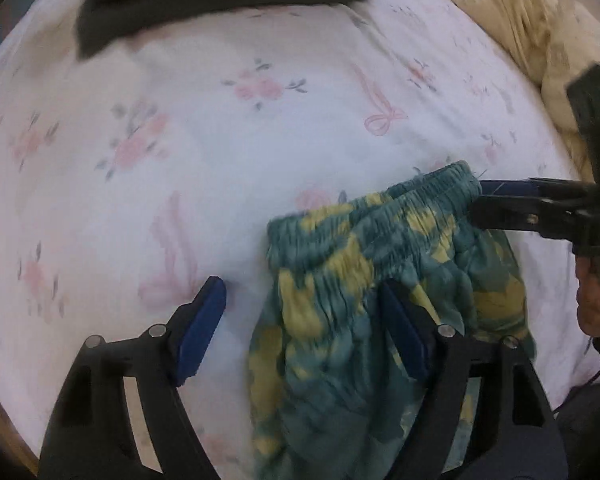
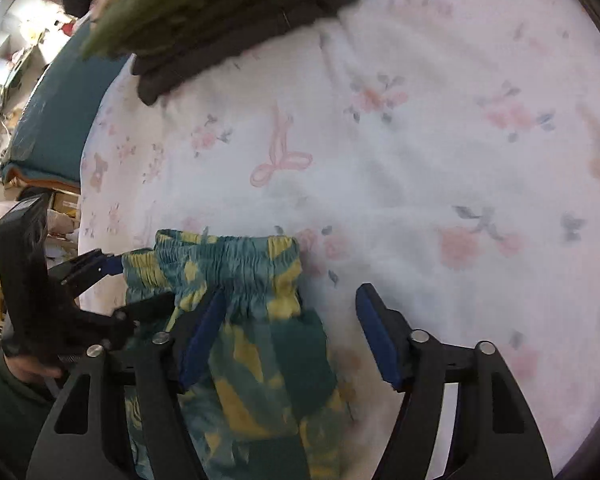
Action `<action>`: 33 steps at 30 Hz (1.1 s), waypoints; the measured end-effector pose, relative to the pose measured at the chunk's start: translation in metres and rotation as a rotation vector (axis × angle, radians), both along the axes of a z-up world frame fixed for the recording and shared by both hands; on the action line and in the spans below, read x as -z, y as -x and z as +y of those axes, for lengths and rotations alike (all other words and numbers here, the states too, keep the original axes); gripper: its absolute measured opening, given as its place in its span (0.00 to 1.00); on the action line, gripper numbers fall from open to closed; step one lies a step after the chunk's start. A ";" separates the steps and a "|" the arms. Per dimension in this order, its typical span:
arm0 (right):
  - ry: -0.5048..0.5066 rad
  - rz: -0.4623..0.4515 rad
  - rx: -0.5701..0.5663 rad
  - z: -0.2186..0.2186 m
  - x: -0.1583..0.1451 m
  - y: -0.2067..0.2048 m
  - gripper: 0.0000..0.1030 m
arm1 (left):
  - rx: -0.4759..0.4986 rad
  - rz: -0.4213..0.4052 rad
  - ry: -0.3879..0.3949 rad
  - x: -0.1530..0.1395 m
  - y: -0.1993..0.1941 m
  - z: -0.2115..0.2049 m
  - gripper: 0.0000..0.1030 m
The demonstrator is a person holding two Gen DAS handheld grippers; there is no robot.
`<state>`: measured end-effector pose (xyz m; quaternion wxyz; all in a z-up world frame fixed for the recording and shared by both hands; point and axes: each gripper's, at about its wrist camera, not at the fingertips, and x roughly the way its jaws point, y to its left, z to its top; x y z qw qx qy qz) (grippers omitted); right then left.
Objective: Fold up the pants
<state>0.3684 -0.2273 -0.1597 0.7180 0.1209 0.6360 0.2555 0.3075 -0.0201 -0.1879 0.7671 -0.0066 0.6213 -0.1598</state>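
Pants (image 1: 340, 320), teal with yellow blotches, are at the near edge of the bed (image 1: 260, 140). The waistband (image 1: 380, 220) is gathered and faces away from the holder; the legs trail toward the cameras, out of view. The left hand-held gripper (image 1: 302, 286) is spread wide, its right finger over the cloth and its left finger over bare sheet. The right hand-held gripper (image 2: 292, 293) is also spread, its left finger on the cloth below the waistband and its right finger over sheet. Neither pinches the fabric in its own view. Seen from the other camera, each sits at one end of the waistband; whether the cloth is caught there cannot be told. Step in hand, judged: take both waistband corners and lay the pants flat. To do it well, each gripper should close on one corner through both layers, then both pull apart evenly to remove the bunching. The legs should be laid toward open sheet, away from the stack (image 1: 220, 0). Counts: one pair of pants, two grippers, one stack of dark folded clothes (layers not countable), one beige crumpled heap (image 1: 520, 20), one bed.
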 end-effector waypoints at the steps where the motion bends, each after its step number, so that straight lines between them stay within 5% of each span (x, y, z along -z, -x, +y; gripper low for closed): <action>1: -0.020 0.018 -0.002 0.001 0.007 -0.001 0.46 | 0.015 -0.001 0.007 0.000 -0.003 -0.002 0.73; 2: -0.027 0.029 -0.010 0.002 0.011 -0.002 0.29 | 0.034 0.003 0.027 -0.001 -0.006 -0.003 0.69; 6: -0.027 -0.036 -0.094 0.009 0.005 -0.006 0.19 | 0.096 0.039 0.126 -0.007 -0.017 0.004 0.25; 8: -0.030 -0.076 -0.117 0.009 -0.006 -0.012 0.17 | 0.144 0.028 0.146 -0.018 -0.024 0.002 0.19; 12: -0.004 -0.262 -0.133 0.012 -0.052 -0.024 0.17 | 0.165 -0.162 0.079 -0.070 -0.042 -0.002 0.19; 15: 0.001 -0.303 -0.139 0.012 -0.069 -0.027 0.17 | 0.220 -0.275 -0.024 -0.093 -0.033 -0.013 0.20; 27: -0.003 -0.463 -0.284 -0.006 -0.131 0.083 0.17 | 0.423 -0.465 -0.022 -0.148 0.092 -0.020 0.19; 33: 0.004 -0.447 -0.315 -0.010 -0.129 0.163 0.17 | 0.531 -0.438 -0.064 -0.140 0.170 -0.029 0.20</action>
